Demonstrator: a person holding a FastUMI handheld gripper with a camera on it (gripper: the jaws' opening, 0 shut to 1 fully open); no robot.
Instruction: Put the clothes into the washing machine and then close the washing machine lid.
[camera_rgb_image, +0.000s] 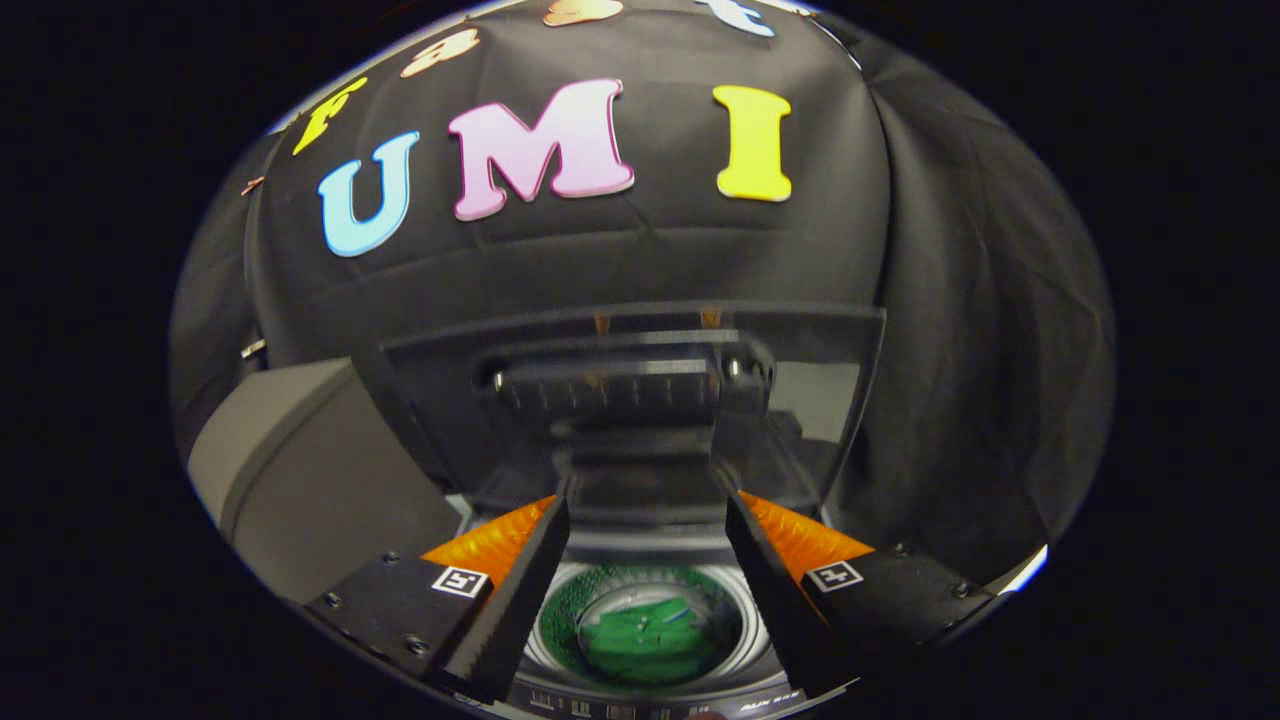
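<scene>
While the lid (640, 370) stands raised behind the drum (645, 620), the gripper (640, 600) hangs above the machine with its fingers spread apart and nothing between them. To the left, a grey housing (300, 470) sits beside the washer, well clear of the left finger (520, 590). Between the fingers and below them lies the drum opening, ringed by a pale rim, with green clothes (640, 630) resting at its bottom; the loading step therefore appears complete. The clothes look crumpled and soft, with a bright glare across the middle that hides finer detail. Just ahead of the fingers stands the lid, a dark translucent panel tilted upright, its hinge block facing the camera. This placement suggests an approach to the lid for closing. To the right, the right finger (770, 600) mirrors the left, and dark cloth (960, 400) hangs beyond it.
</scene>
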